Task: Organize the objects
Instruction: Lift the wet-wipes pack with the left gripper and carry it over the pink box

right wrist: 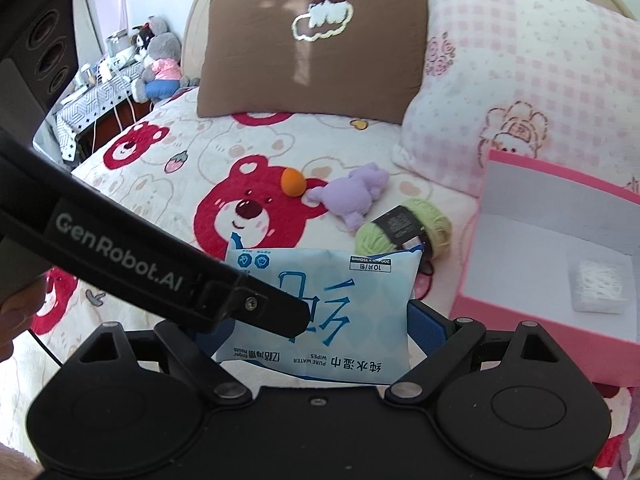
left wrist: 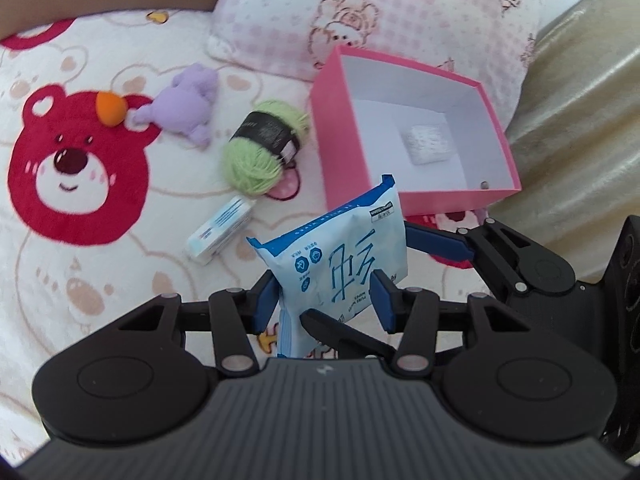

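While left fingers (left wrist: pixel 266 300) and right fingers (right wrist: pixel 426 320) clamped on wipes pack (left wrist: pixel 340 240), bear-print bedspread (left wrist: pixel 100 280) beneath.

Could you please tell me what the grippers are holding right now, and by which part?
A blue-and-white plastic pack of wet wipes is held by both: the left gripper across its lower end, the right gripper across its width.

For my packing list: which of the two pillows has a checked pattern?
The pink-and-white pillow, right behind the pink box; the other pillow is plain brown with a cloud motif.

Brown pillow (right wrist: pixel 312 40), checked pillow (right wrist: pixel 532 64)
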### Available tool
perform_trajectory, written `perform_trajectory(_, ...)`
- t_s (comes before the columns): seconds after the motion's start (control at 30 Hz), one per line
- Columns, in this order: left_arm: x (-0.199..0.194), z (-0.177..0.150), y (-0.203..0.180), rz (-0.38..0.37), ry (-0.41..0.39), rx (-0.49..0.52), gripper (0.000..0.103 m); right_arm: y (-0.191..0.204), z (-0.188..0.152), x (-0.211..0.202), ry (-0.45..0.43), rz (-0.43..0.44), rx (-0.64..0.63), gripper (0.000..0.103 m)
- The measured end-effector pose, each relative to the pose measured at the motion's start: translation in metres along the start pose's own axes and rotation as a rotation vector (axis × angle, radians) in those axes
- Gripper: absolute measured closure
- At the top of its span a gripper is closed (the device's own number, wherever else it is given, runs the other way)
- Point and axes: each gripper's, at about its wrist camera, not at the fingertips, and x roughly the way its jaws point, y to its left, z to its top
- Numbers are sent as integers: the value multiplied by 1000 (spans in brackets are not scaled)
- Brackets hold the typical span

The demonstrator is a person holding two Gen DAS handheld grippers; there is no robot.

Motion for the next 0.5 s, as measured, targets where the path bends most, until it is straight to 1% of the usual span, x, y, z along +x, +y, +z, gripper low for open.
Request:
perform_trajectory(0.13, -1, 11, -15, -10, -15, 33, 56, -11, 5, -8, -24, -15, 12, 9)
perform_trajectory(0.4, 7, 38, -51, 3, 6, 149, 56, -42, 14, -23, -53, -29, 53, 9)
perform_trajectory(0.5, 13, 46, -60, -17, 4, 164, 56, -53, 18, -28, -61, -52, 45, 10)
